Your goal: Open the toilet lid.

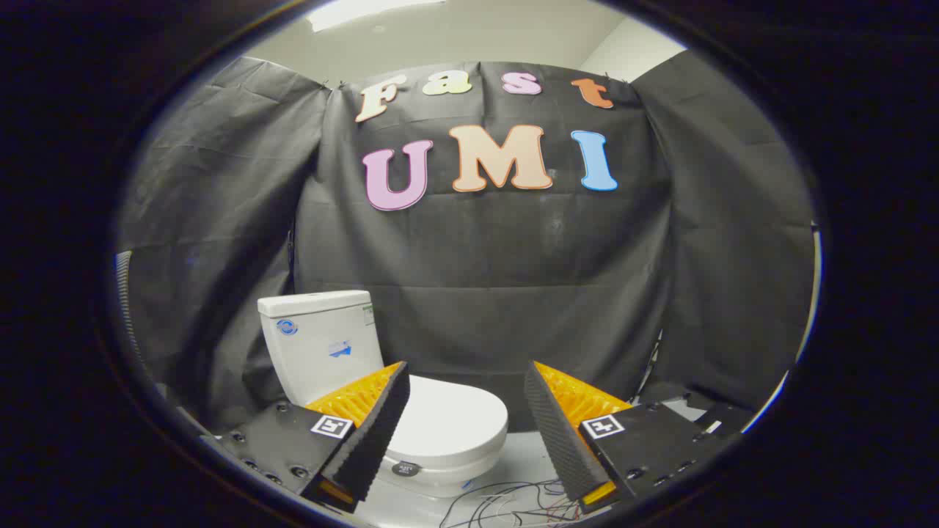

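Two fingers of my gripper stand wide apart, holding nothing; the closed toilet lid lies beyond, slightly left; I should approach its near edge low, hooking underneath

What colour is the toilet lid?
White, plain; the toilet lid lies closed beyond the open tongs, seen in the gripper view.

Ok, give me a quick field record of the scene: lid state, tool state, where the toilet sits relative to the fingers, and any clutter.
lid: toilet lid down, closed over the bowl
tank: tank upright behind the lid, against the black cloth wall
tool: tool open, fingers spread apart, touching nothing
toilet position: beyond the fingers, partly behind the left one
clutter: loose wires on the floor in front of the bowl
task progress: lid not yet lifted
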